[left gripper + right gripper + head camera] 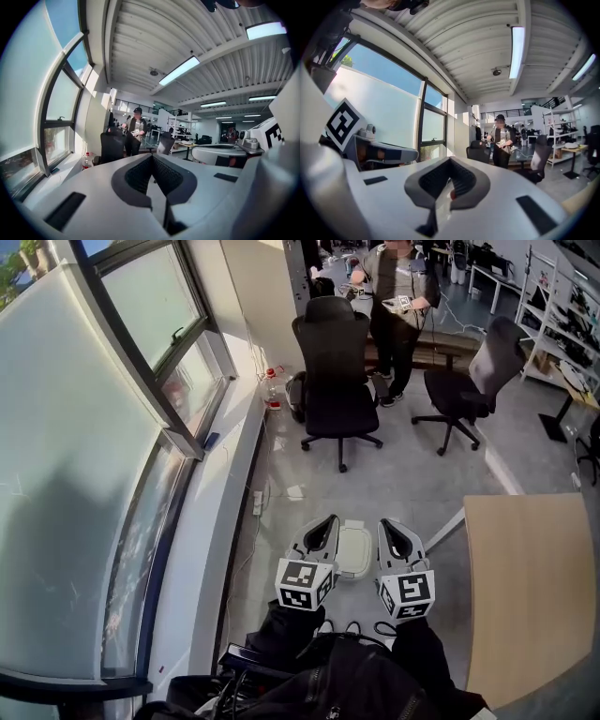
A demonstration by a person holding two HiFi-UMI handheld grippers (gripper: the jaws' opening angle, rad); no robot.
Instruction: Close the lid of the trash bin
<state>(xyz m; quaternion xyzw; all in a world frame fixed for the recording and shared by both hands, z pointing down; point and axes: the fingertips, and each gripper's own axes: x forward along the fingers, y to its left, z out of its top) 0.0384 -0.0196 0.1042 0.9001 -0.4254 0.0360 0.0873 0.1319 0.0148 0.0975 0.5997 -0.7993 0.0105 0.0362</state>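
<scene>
From above, in the head view, the white trash bin point(355, 550) stands on the grey floor with its lid lying flat on top. My left gripper point(327, 520) and right gripper point(388, 522) hang side by side above it, one over each side, and neither touches it. Both point level into the room, so the bin shows in neither gripper view. The left gripper's point(152, 157) jaws meet at the tip with nothing between them. The right gripper's point(450, 160) jaws are likewise shut and hold nothing.
A glass window wall point(112, 446) with a white sill runs along the left. A wooden table point(530, 587) stands at the right. Beyond are a black office chair point(335, 371), a grey chair point(473, 381) and a standing person point(398, 306). A bottle point(273, 388) sits by the sill.
</scene>
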